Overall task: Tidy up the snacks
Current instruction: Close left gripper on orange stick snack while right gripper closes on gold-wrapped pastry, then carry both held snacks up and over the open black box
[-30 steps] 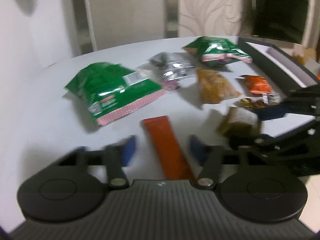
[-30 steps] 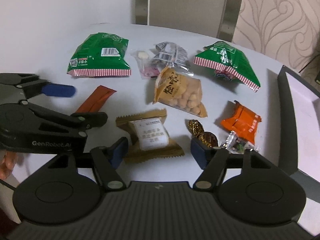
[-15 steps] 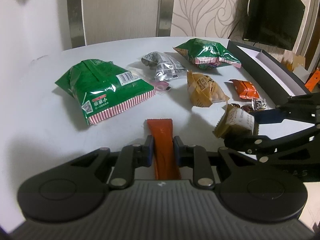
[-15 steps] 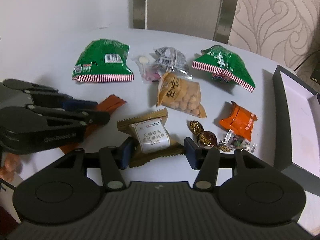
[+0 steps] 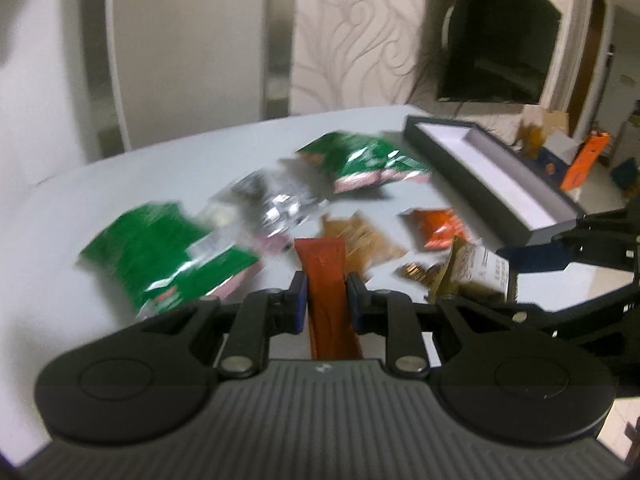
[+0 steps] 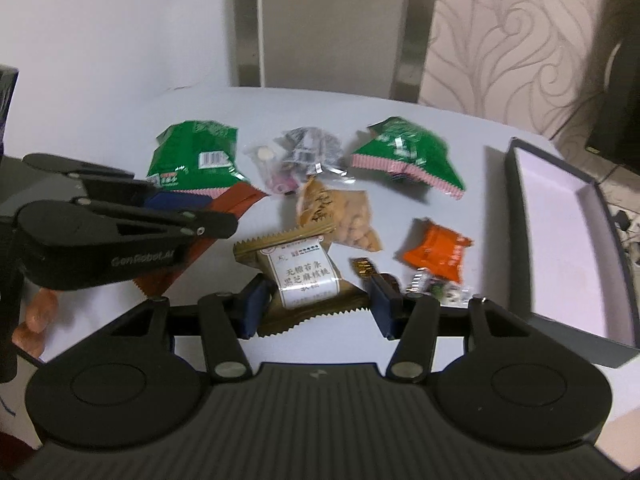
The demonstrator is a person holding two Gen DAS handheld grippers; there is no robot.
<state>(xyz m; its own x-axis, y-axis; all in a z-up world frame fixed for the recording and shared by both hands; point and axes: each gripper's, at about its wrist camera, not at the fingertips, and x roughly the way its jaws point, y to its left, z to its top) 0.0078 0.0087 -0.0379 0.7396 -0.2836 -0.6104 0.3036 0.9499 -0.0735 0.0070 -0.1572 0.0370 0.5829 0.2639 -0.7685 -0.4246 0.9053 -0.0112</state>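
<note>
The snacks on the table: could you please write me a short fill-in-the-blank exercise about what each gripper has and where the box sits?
1. The left gripper is shut on a long ____ packet.
2. The right gripper is shut on a brown packet with a ____ label.
3. Two ____ bags lie at the far side of the table.
4. The dark box at the right is ____ inside.

Missing words: orange; white; green; empty
</note>
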